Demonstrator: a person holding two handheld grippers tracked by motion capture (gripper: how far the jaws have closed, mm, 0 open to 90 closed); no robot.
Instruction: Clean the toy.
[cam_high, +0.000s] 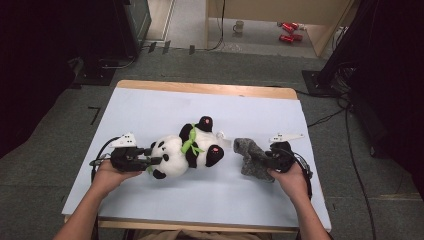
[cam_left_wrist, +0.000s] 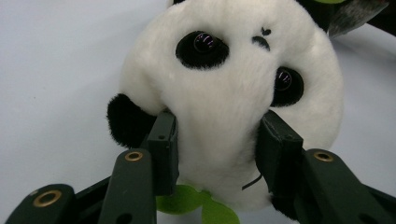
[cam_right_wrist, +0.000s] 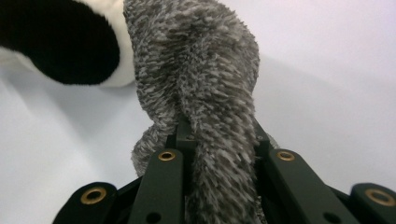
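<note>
Fingers (cam_left_wrist: 166, 140) of the left gripper (cam_left_wrist: 217, 144) are seen pressed into the white head of the plush panda (cam_high: 187, 147), one on each side of it below the eyes, so that the fur is squeezed in between them; the jaws are held partly closed on the head. In the high view the left gripper (cam_high: 150, 157) is seen at the left half of the worktop (cam_high: 150, 105), held level in the person's left hand (cam_high: 107, 175), and the panda is laid on its back near the middle of the worktop, its head turned toward the left edge and its black feet toward the right. A green leaf-shaped scarf (cam_high: 190, 142) is worn around its neck. The right gripper (cam_right_wrist: 222, 140) is closed tightly on a grey fuzzy sock (cam_right_wrist: 205, 84), a fold of which is pinched between its fingers (cam_right_wrist: 180, 135) and is seen bunched up above them. In the high view the right gripper (cam_high: 272, 160) is held in the right hand (cam_high: 290, 177) toward the right edge of the worktop, and the sock (cam_high: 250, 155) is laid just beside the panda's feet, between the toy and the gripper. Whether the sock touches the nearest foot cannot be told. The worktop is covered by a pale blue sheet, and a wooden strip is left bare along its far edge.
</note>
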